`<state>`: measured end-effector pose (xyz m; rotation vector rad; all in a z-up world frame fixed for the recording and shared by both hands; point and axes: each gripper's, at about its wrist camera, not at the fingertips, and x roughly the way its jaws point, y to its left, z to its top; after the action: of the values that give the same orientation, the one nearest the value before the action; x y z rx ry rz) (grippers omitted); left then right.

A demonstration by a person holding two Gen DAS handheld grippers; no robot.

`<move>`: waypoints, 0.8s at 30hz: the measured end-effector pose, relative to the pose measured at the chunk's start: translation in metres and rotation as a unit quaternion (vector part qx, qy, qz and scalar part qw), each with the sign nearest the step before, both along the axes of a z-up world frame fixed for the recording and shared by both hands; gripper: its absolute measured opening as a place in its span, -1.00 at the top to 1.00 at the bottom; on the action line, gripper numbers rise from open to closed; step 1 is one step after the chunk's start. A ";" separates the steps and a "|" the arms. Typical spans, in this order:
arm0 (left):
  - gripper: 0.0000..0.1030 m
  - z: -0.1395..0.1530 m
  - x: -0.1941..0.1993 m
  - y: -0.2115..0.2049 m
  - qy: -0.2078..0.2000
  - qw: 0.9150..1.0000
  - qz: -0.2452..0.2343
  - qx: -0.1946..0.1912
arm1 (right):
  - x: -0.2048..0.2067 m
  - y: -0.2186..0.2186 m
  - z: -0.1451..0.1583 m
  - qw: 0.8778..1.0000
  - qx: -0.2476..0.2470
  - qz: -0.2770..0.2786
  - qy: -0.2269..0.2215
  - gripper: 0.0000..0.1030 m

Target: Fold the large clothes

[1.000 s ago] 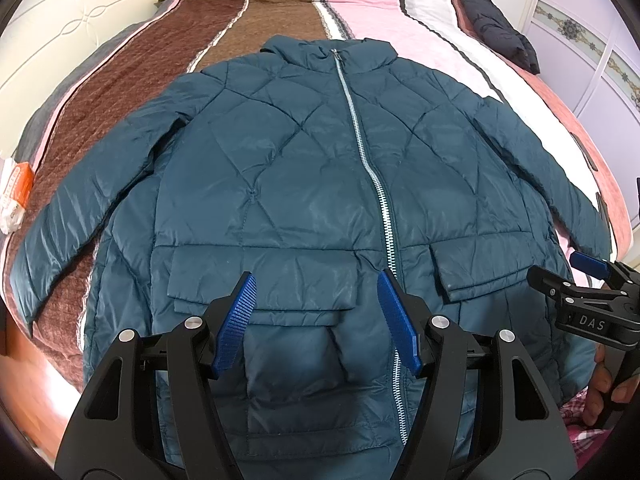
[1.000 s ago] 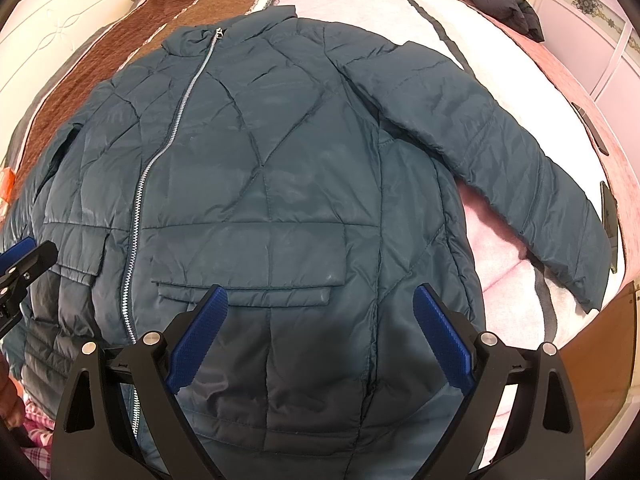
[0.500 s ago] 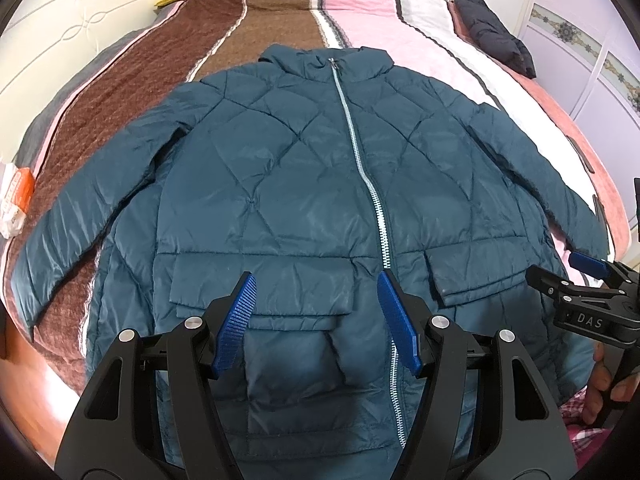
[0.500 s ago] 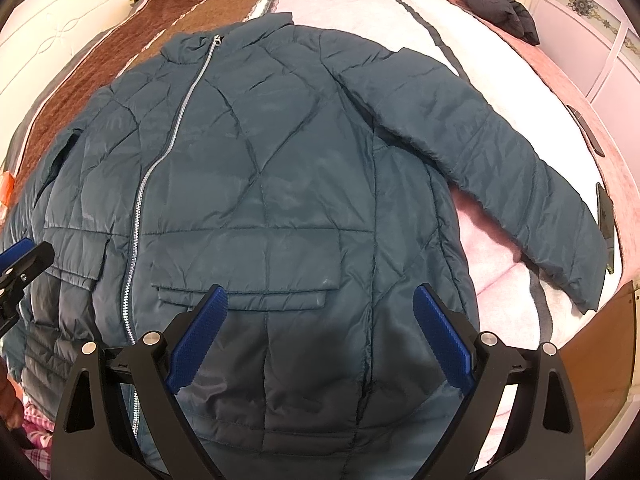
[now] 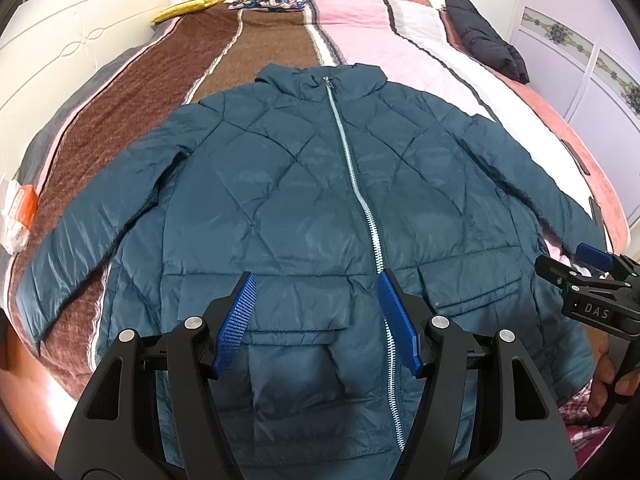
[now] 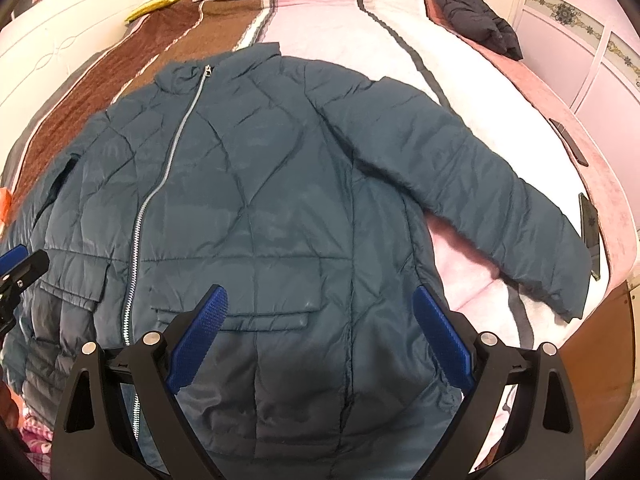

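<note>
Hovering grippers above flat jacket (image 5: 304, 200)

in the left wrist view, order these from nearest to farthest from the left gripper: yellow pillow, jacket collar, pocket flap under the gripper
From the left gripper:
1. Pocket flap, just beyond the fingertips, low on the jacket.
2. Jacket collar, at the top end of the zipper, mid-bed.
3. Yellow pillow, far end of the bed, upper left.

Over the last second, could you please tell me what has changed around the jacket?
Both views now take in more of the bed beyond the jacket's collar, as if both grippers had drawn back slightly. Nothing was gripped or released. The jacket stays flat, zipped, sleeves spread; the left gripper and right gripper keep their jaws open and empty.
</note>
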<state>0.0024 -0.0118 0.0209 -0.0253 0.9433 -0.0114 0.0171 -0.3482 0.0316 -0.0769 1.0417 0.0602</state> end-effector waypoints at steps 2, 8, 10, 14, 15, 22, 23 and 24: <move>-0.22 0.002 0.001 0.000 -0.002 1.000 -0.002 0.001 | 0.000 -0.001 0.000 1.000 0.001 -0.002 -0.001 -0.77; -0.22 0.006 0.002 -0.003 -0.005 1.000 -0.007 0.003 | -0.001 -0.008 0.002 1.000 0.007 -0.014 -0.004 -0.77; -0.22 0.008 0.004 -0.003 -0.007 1.000 -0.009 0.004 | -0.001 -0.012 0.003 1.000 0.010 -0.020 -0.006 -0.77; -0.22 0.012 0.007 -0.006 -0.009 1.000 -0.011 0.005 | -0.002 -0.019 0.004 0.999 0.012 -0.030 -0.009 -0.77; -0.22 0.012 0.008 -0.007 -0.009 1.000 -0.012 0.005 | -0.002 -0.021 0.003 0.999 0.012 -0.034 -0.009 -0.77; -0.22 0.015 0.012 -0.016 -0.010 1.000 -0.024 0.008 | -0.004 -0.035 0.002 0.998 0.019 -0.053 -0.009 -0.77; -0.22 0.015 0.013 -0.017 -0.010 1.000 -0.025 0.008 | -0.004 -0.037 0.003 0.998 0.019 -0.056 -0.010 -0.77; -0.22 0.015 0.013 -0.018 -0.010 1.000 -0.026 0.009 | -0.004 -0.038 0.003 0.998 0.020 -0.058 -0.010 -0.77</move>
<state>0.0157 -0.0294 0.0364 0.0154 0.9236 -0.0512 0.0134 -0.3864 0.0343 0.0194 1.0234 -0.0257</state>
